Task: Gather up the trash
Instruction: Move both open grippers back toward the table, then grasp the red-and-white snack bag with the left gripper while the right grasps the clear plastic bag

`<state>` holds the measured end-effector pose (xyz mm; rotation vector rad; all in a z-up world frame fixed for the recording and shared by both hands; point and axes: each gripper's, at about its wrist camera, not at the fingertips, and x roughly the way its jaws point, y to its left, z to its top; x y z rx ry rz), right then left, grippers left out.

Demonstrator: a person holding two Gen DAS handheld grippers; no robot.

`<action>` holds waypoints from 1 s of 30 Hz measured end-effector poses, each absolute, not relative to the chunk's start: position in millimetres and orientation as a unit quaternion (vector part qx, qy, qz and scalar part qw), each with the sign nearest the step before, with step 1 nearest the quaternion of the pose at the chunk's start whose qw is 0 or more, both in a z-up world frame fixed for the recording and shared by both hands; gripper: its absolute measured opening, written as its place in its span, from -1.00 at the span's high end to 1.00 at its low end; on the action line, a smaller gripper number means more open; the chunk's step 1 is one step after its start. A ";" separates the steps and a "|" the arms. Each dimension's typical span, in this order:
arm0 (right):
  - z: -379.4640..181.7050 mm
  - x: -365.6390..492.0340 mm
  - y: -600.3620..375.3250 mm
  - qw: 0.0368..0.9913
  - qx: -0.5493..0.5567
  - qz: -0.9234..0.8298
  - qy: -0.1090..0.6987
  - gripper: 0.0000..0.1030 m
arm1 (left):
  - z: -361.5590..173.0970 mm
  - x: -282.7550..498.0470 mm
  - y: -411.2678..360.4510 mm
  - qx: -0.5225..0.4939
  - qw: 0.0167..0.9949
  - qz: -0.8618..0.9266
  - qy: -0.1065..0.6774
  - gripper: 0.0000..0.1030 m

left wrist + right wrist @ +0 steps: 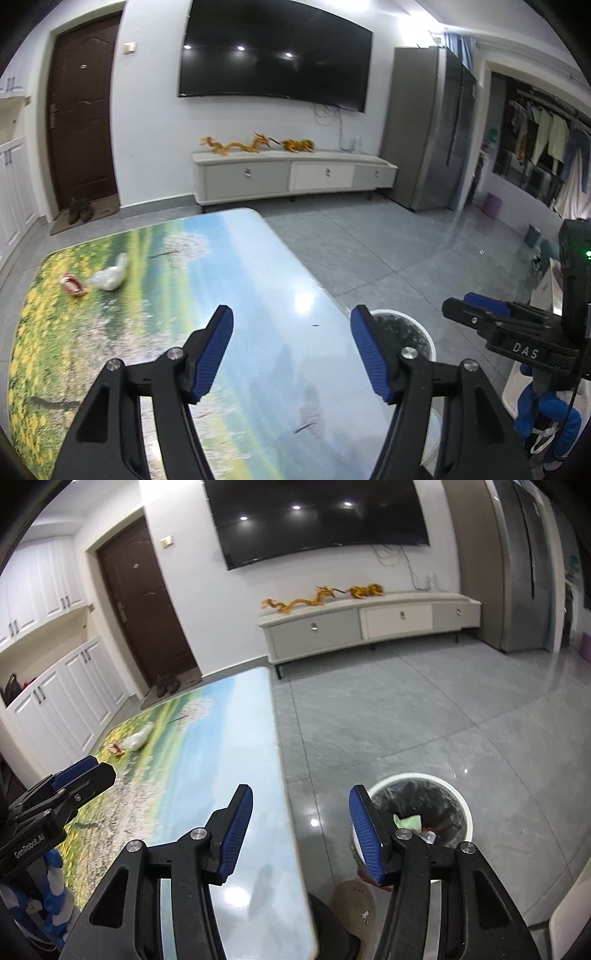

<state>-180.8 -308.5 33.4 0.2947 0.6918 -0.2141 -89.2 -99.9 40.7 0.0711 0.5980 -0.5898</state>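
- Fingers point(218, 354) of the left gripper point(291, 354) are seen spread wide and empty in the left wrist view, poised above the near end of the table point(258, 295) with its printed landscape top.
- Two pieces of trash are seen well ahead and to the left, near the far left corner of the table: a crumpled white plastic bag point(109, 275) and, just beside it, a small red wrapper point(74, 284). Whether the two touch cannot be told.
- Both are judged light, soft and easily crushed; the bag is best pinched at its bunched middle, and the flat wrapper at a raised edge, since it may slide on the glossy top.
- Part of the trash bin point(406, 332) is seen behind the right finger, on the floor beside the table.
- Fingers point(236, 830) of the right gripper point(301, 830) are likewise seen wide apart and empty in the right wrist view, straddling the table's right edge.
- The lined bin, already holding some scraps, is seen just beyond the right finger; the bag and wrapper lie well apart, far to the left.
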 end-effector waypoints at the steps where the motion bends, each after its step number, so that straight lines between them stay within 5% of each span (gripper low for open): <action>1: 36.6 -179.3 -301.8 0.927 0.137 -0.099 0.336 -0.04 | 41.8 -89.3 -93.4 0.033 0.916 -0.279 0.287 -0.26; 30: 17.0 -66.2 -202.7 0.915 0.084 0.029 0.394 -0.04 | -19.2 -0.3 63.5 -0.019 0.925 -0.147 0.349 -0.26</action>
